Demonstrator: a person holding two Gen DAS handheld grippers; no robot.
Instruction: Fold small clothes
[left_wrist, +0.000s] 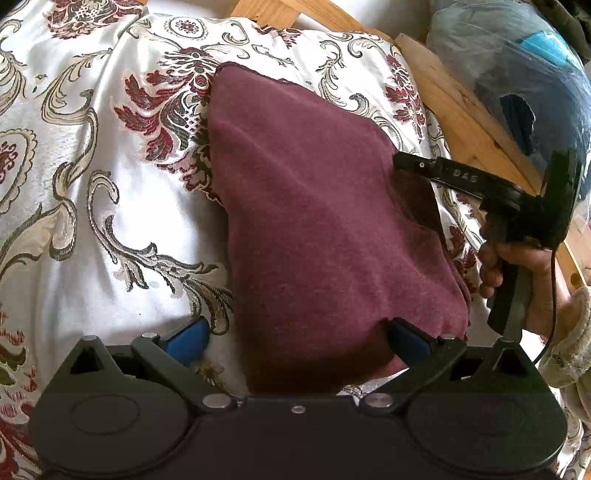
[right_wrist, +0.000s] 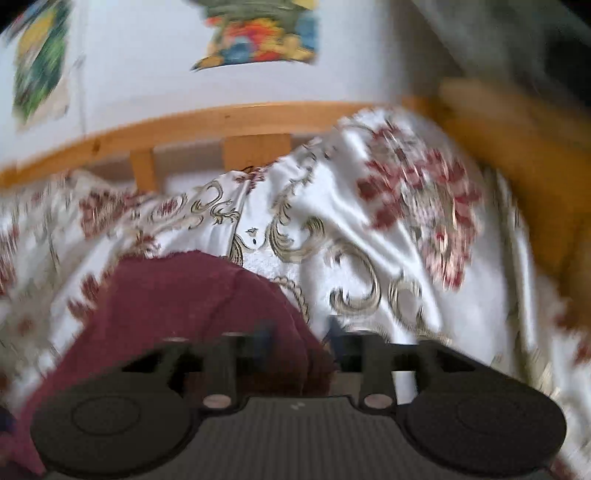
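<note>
A maroon garment (left_wrist: 314, 221) lies folded on a white bedspread with red and gold patterns (left_wrist: 74, 184). My left gripper (left_wrist: 295, 336) is wide open, its blue-padded fingers (left_wrist: 188, 341) either side of the garment's near edge. My right gripper (left_wrist: 402, 162) shows in the left wrist view at the garment's right edge, above a folded-over flap; whether it pinches the cloth is hidden. In the blurred right wrist view the right gripper (right_wrist: 301, 332) has its fingers part way closed around the garment's edge (right_wrist: 184, 306); contact is unclear.
A wooden bed frame (left_wrist: 461, 107) runs along the far and right side. A plastic bag with blue contents (left_wrist: 517, 74) sits at the upper right. A white wall with colourful stickers (right_wrist: 258, 33) stands behind the bed rail (right_wrist: 184, 125).
</note>
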